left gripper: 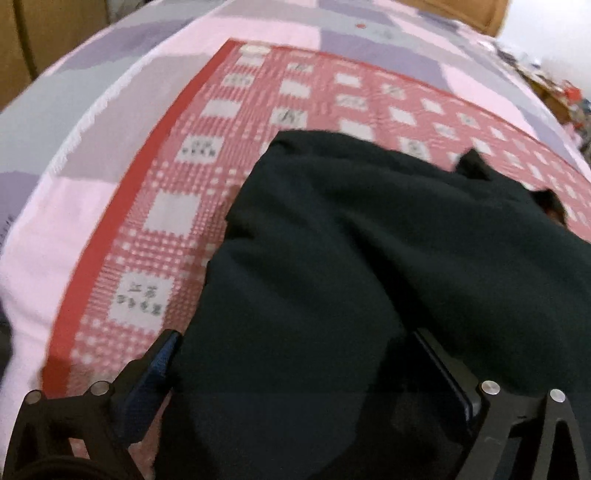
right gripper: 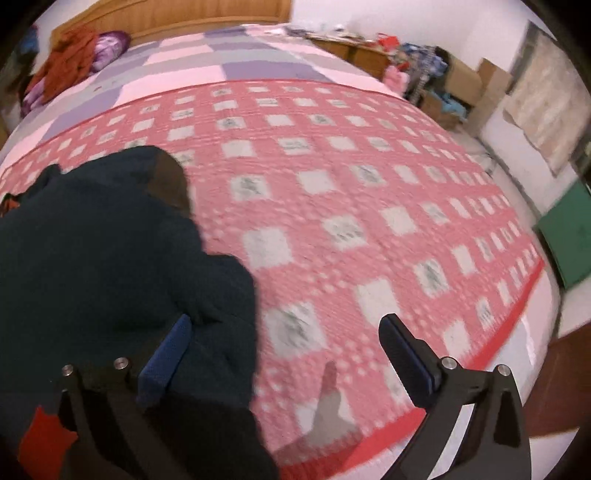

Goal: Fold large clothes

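Note:
A large dark garment (left gripper: 369, 258) lies bunched on a red and white checked blanket (left gripper: 177, 221) spread over the bed. In the left wrist view my left gripper (left gripper: 299, 354) hangs over the garment's near left part, jaws wide apart, with dark cloth lying between the fingers (left gripper: 162, 365) and no pad pressing on it. In the right wrist view the garment (right gripper: 92, 240) fills the left side. My right gripper (right gripper: 288, 336) is open above its right edge. Its blue-padded left finger (right gripper: 170, 354) is over the cloth and the other is over the blanket (right gripper: 369, 184).
The pink, grey and purple patchwork bed sheet (right gripper: 221, 55) extends to a wooden headboard (right gripper: 184, 14). An orange cloth (right gripper: 62, 66) and a purple pillow (right gripper: 110, 48) lie at the far left. Cardboard boxes and clutter (right gripper: 443, 81) and a green object (right gripper: 569, 236) stand beyond the bed's right edge.

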The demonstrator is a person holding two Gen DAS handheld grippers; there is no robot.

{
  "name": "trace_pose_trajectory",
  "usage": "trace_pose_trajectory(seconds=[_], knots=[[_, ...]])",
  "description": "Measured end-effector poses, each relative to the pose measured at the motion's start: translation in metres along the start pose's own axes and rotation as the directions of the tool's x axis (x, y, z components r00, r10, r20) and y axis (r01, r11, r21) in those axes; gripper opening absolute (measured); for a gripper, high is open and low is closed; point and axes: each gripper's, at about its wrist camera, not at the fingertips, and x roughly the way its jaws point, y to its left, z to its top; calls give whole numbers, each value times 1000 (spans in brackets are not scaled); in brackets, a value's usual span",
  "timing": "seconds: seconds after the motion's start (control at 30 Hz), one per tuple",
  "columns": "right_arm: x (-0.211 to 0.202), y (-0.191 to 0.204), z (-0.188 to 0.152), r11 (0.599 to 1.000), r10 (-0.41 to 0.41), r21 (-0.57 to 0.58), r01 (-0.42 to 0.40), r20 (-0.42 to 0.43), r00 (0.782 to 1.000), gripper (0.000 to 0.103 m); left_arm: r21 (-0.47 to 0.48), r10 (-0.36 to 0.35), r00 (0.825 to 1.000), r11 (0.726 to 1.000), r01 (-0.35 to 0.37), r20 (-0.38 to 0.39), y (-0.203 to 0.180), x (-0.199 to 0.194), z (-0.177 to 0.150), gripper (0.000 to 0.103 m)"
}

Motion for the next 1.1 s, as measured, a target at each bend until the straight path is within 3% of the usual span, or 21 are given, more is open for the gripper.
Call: trace_pose_trajectory(seconds=[0.07, 0.13, 0.27, 0.33, 0.43, 0.47, 0.53, 0.6, 0.67, 0.73, 0.87, 0.97, 1.07, 1.1], knots=[[0, -21, -10, 995, -95, 37, 97, -50, 994, 90, 34, 0, 1000, 999, 0, 16, 1, -17, -10, 99], [-17, -29, -16, 997, -51, 53, 52, -23, 998, 85, 58, 10, 999, 998, -12, 34, 3, -37, -23, 99], [-65, 0, -14, 989, 135, -75, -127, 112, 985, 85, 10, 45, 998, 999, -46, 46, 18, -56, -40, 99], [-73, 26, -4, 960, 261, -129, -247, 104, 960, 85, -49, 51, 998, 998, -50, 37, 28, -55, -41, 99], [-65, 60, 12, 945, 306, -141, -294, 74, 949, 85, -95, 27, 999, 995, -24, 25, 29, -49, -37, 99], [-64, 74, 14, 942, 299, -179, -283, 72, 952, 85, -83, 23, 999, 996, -21, 27, 24, -46, -33, 99], [-52, 108, 11, 931, 212, -317, -181, 67, 975, 85, -40, 30, 999, 999, -29, 27, 11, -37, -26, 99], [-26, 116, 5, 917, 125, -387, -100, 40, 991, 85, -15, 32, 999, 999, -32, 25, 2, -28, -20, 99], [2, 83, 9, 960, 95, -264, -94, -11, 995, 88, -24, 29, 999, 999, -29, 19, 1, -21, -14, 99], [11, 60, 11, 976, 43, -214, -43, -6, 999, 91, -58, 8, 1000, 998, -7, 14, 3, -16, -9, 99], [17, 52, 10, 973, 13, -231, -17, -22, 1000, 92, -53, 1, 1000, 999, 0, 11, 5, -10, -9, 99], [14, 50, 14, 984, 15, -176, -19, -23, 1000, 92, -51, 2, 1000, 999, -3, -12, 8, 0, -17, 99], [-2, 46, 9, 985, 11, -175, -2, 50, 999, 92, -63, -9, 1000, 998, 8, -11, 17, 8, -28, 103], [5, 38, 5, 988, 20, -155, -16, 28, 999, 92, -81, -23, 1000, 996, 22, -9, 22, 9, -30, 103]])
